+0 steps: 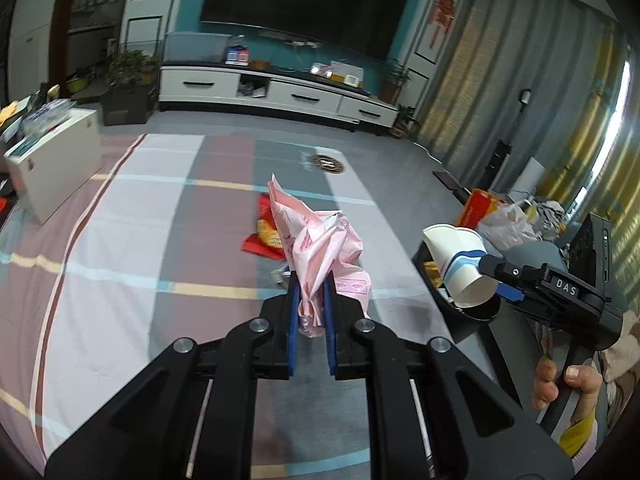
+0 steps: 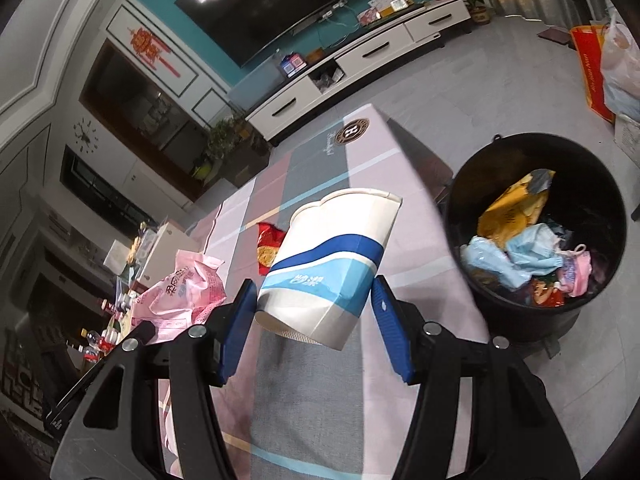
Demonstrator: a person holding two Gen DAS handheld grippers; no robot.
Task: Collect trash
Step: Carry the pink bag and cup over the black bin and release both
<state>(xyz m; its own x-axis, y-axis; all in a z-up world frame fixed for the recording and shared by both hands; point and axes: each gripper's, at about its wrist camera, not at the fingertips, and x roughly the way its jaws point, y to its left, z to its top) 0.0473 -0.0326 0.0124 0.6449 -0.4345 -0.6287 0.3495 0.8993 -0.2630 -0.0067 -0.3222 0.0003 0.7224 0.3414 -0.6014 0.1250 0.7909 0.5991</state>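
Observation:
My left gripper (image 1: 311, 292) is shut on a crumpled pink plastic bag (image 1: 320, 248), held above the checked tablecloth (image 1: 120, 240). The same pink bag (image 2: 180, 296) shows at the left of the right wrist view. My right gripper (image 2: 316, 300) is shut on a squashed white paper cup with blue bands (image 2: 328, 260), tilted with its mouth up and away. In the left wrist view that cup (image 1: 460, 268) hangs over the rim of the black trash bin (image 1: 476, 316). The bin (image 2: 460, 208) stands on the floor right of the table, holding several wrappers and masks. A red snack wrapper (image 1: 264, 232) lies on the cloth.
A white TV cabinet (image 1: 280, 92) runs along the far wall under a large screen. A white box (image 1: 52, 164) with clutter stands left of the table. Bags and an orange-red carton (image 1: 476, 208) sit on the floor beyond the bin. A hand (image 1: 568, 384) grips the right tool's handle.

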